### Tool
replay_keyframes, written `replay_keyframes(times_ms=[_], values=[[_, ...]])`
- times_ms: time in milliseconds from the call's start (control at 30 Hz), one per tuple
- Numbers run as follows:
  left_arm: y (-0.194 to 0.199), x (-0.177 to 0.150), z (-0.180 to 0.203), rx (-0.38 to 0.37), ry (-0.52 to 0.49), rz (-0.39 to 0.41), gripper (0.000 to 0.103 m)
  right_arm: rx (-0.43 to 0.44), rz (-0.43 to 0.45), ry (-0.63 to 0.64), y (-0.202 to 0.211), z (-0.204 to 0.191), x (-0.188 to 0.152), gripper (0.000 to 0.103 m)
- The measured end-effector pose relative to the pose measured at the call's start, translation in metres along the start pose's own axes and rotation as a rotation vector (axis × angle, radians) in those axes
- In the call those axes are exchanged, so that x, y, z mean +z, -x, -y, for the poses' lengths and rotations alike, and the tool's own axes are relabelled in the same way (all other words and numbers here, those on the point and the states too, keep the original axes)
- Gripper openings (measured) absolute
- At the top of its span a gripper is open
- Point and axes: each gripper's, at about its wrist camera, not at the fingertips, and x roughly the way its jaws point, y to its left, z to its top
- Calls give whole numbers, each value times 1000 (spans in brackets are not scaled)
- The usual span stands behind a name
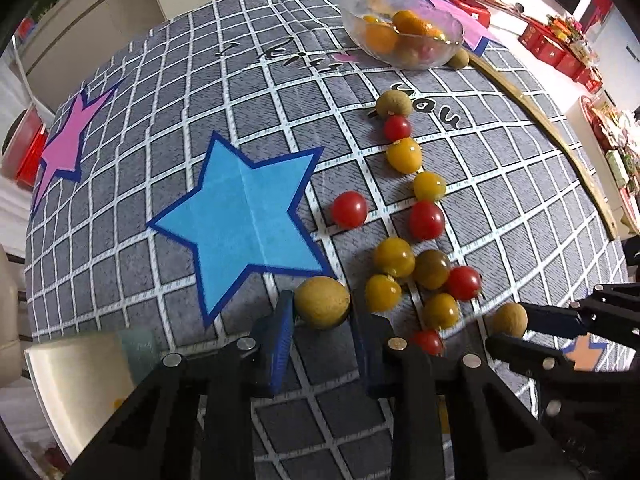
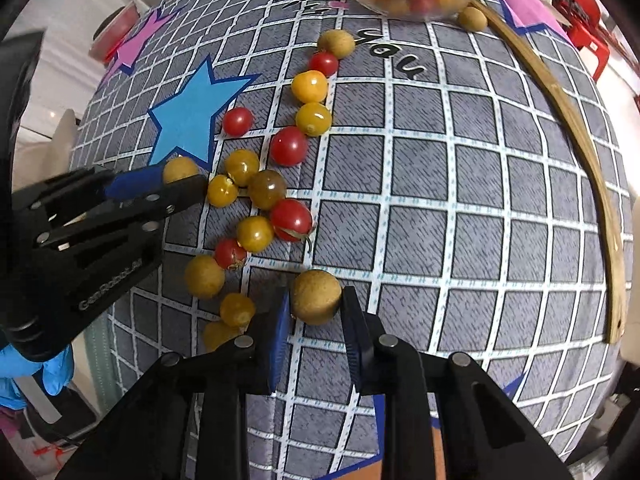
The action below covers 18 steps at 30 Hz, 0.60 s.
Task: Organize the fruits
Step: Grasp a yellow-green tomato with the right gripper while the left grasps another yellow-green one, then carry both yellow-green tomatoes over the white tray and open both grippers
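each hand-held gripper holds one tan longan: left hand-held gripper (image 1: pixel 322 312) clamps a longan (image 1: pixel 322 302) at the blue star (image 1: pixel 244 220) tip, right hand-held gripper (image 2: pixel 315 312) clamps another longan (image 2: pixel 316 297) further from the star, beyond the loose tomatoes (image 2: pixel 291 219). prob. grouped by kind; glass bowl (image 1: pixel 452 28) w/ fruit sits far past the star.

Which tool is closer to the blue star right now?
Left. The left tool, shut on a longan, sits at the blue star's lower tip; the right tool is beyond the tomato cluster.
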Motion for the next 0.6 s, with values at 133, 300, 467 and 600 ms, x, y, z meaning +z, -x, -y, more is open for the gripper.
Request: replay_keyframes(times_ms=[133,300,467,600], values=[[16,-17,-9,-17,10,16,29,11,8,-16,5,3,-3,27],[29,-31,-22,-17,29,28,29,20,4,-39,7,1,-9,28],[47,-53,-30,-6,45,43,29,20,4,-35,16,-6,-31,28],[57,-67,-37,7,47,50,29,21,3,-23,18,-19,-38,28]])
